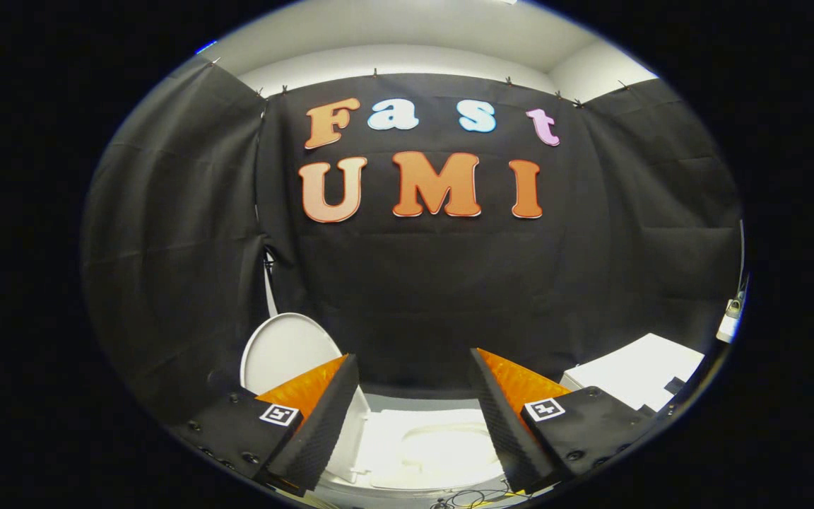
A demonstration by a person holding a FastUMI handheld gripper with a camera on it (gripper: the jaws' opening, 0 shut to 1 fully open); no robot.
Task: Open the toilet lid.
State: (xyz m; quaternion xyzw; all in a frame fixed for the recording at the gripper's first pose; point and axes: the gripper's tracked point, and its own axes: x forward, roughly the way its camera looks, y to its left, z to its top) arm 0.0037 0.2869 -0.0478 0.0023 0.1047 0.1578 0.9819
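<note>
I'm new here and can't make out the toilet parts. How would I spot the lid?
Start at the black cloth wall and look down to the white toilet at its foot, between the open claw fingers. The toilet lid is the white oval standing upright beyond the left finger, leaning toward the cloth, unlike the flat seat below.

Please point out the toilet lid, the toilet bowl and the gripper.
toilet lid (287, 350): gripper view, its raised white inner face.
toilet bowl (442, 445): gripper view, its hollow between the fingers.
gripper (414, 367): gripper view, open gap between fingertips.
</note>
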